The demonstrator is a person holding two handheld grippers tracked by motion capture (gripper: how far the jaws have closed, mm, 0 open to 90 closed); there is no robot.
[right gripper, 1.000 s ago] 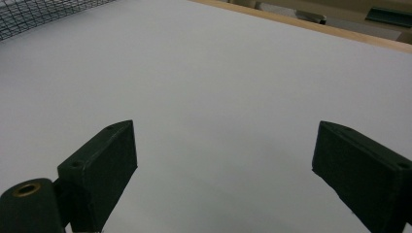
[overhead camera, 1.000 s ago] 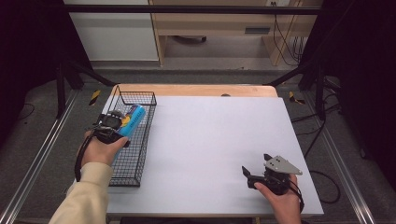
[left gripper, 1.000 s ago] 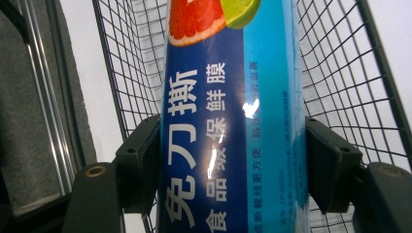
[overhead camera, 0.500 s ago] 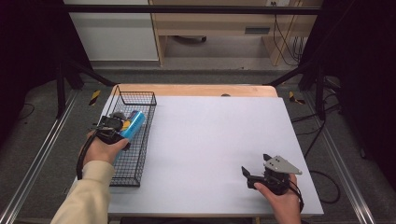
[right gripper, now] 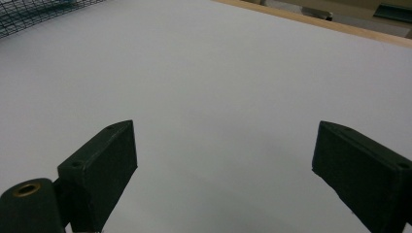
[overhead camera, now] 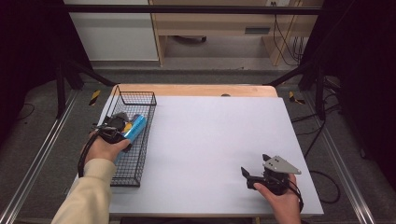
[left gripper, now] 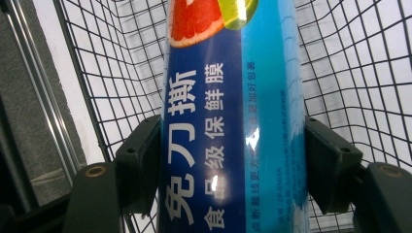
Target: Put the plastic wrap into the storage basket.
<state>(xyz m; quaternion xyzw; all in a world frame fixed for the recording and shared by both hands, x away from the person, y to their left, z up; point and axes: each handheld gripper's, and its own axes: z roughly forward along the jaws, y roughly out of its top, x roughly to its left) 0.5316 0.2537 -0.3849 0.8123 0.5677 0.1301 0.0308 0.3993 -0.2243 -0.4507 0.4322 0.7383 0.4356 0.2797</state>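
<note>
1. The left gripper (overhead camera: 122, 127) has its jaws clamped on a blue box of cling film (left gripper: 233, 121), one pad pressed on each long side. The box runs straight out ahead between the jaws and stands over the inside of the wire basket (overhead camera: 140, 100) at the table's left edge; whether its far end touches the mesh I cannot tell.

2. The pads meet glossy wrapping (there is glare on it), and they grip the box near its close end, so most of the length hangs out beyond the jaws. A quick tilt could let it pivot or slide between the pads.

3. Basket wires show on both sides of the jaws and past the box's far end. Pushing further ahead could jam that end into the mesh and shove the light basket along the table (overhead camera: 215, 140).

4. Letting go while the box is held at a slant could leave it propped on the rim just beside the jaws instead of flat on the bottom; it might then tip out.

5. The right gripper (overhead camera: 246, 175) rests on the table well apart from the basket, its jaws spread wide with nothing between them but bare white surface (right gripper: 218, 87). It poses little risk, but it is too far off to steady the basket.
</note>
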